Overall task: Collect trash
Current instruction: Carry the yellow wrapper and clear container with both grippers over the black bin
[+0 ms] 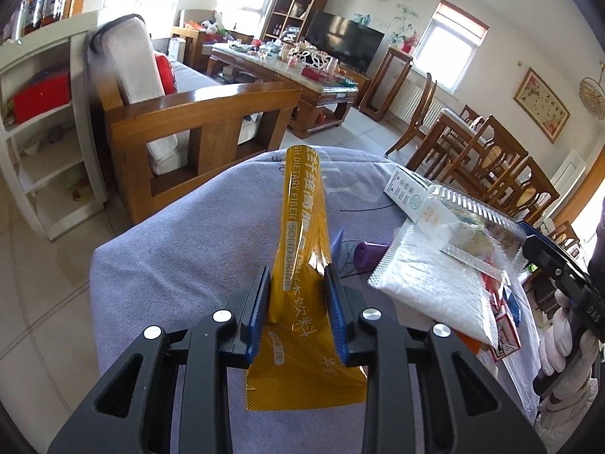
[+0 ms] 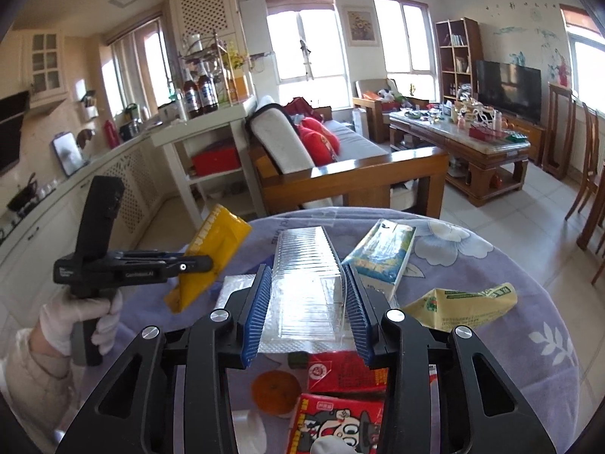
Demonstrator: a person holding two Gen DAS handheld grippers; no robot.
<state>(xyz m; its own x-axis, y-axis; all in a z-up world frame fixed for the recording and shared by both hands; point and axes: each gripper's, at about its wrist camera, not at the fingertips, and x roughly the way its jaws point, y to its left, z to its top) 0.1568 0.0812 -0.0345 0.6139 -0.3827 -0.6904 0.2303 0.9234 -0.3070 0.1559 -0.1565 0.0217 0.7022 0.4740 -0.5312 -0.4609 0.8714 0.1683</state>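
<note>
- At the centre of the left wrist view, the left gripper (image 1: 298, 295) pinches a yellow drink sachet (image 1: 302, 234), its blue pads closed narrow on the foil, which rises toward the middle of the frame above the purple tablecloth (image 1: 170, 265).
- Centre of the right wrist view: the right gripper (image 2: 308, 299) clamps a clear ribbed plastic tray (image 2: 306, 276) between its pads, held over a white padded mailer (image 2: 234, 287) (the same sachet shows at left of that frame, clear of the cloth).
- Other litter lies on the cloth: a blue-and-white carton (image 2: 382, 253) at upper right of the tray, a crumpled yellow-green wrapper (image 2: 461, 302) at right, red snack packets (image 2: 340, 423) and an orange (image 2: 274, 391) at the bottom.
- Judged step: both pieces gripped, the pick-up stage of collecting trash.
- Next move calls for carrying each piece to a bin; none is visible in either view, so the destination cannot be told.
</note>
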